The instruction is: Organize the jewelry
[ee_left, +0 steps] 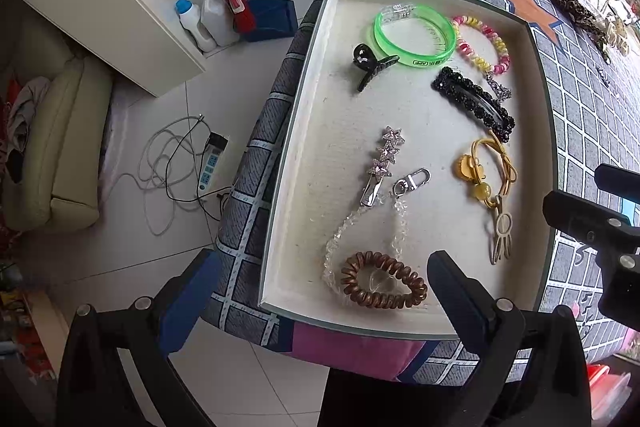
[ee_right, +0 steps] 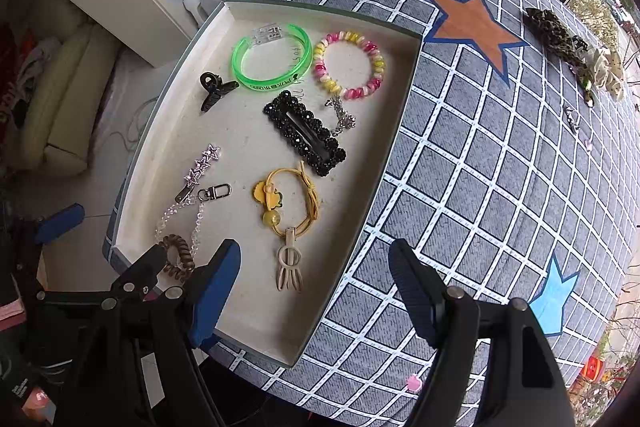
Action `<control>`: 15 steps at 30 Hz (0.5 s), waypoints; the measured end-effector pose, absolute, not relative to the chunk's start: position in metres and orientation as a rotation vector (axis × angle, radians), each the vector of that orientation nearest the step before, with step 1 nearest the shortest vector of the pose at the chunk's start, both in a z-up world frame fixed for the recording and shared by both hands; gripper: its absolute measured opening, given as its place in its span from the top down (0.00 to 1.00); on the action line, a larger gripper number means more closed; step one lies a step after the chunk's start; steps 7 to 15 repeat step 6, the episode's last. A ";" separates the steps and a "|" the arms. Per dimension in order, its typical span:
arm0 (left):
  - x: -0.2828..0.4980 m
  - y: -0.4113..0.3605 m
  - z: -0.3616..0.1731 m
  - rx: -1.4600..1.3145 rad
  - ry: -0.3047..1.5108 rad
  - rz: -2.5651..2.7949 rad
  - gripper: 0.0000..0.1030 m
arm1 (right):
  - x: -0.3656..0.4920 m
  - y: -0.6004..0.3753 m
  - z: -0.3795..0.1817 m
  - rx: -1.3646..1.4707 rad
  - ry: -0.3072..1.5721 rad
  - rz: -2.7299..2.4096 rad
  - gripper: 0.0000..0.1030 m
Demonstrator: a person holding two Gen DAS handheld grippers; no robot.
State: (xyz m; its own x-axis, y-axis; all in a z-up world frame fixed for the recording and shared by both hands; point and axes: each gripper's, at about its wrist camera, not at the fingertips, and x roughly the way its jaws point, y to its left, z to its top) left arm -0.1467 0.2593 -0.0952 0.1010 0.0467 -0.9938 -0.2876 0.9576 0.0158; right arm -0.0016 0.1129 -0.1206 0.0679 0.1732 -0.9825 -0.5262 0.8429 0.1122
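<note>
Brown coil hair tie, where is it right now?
In the tray's near corner: the brown coil hair tie overlaps the clear bead chain, just ahead of the open left gripper.

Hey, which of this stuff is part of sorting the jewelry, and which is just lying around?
Part of the job:
tray
green bangle
bead bracelet
black beaded clip
star clip
brown coil tie

Lying around:
power strip
bottles
</note>
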 end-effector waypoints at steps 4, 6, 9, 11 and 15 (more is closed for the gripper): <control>-0.147 0.256 -0.095 -0.172 1.441 0.245 0.00 | -0.001 0.112 -0.121 -0.301 1.412 0.540 0.23; -0.147 0.254 -0.096 -0.166 1.446 0.244 0.00 | 0.000 0.112 -0.122 -0.298 1.413 0.540 0.23; -0.147 0.254 -0.096 -0.166 1.446 0.244 0.00 | 0.000 0.112 -0.122 -0.298 1.413 0.540 0.23; -0.147 0.254 -0.096 -0.166 1.446 0.244 0.00 | 0.000 0.112 -0.122 -0.298 1.413 0.540 0.23; -0.147 0.254 -0.096 -0.166 1.446 0.244 0.00 | 0.000 0.112 -0.122 -0.298 1.413 0.540 0.23</control>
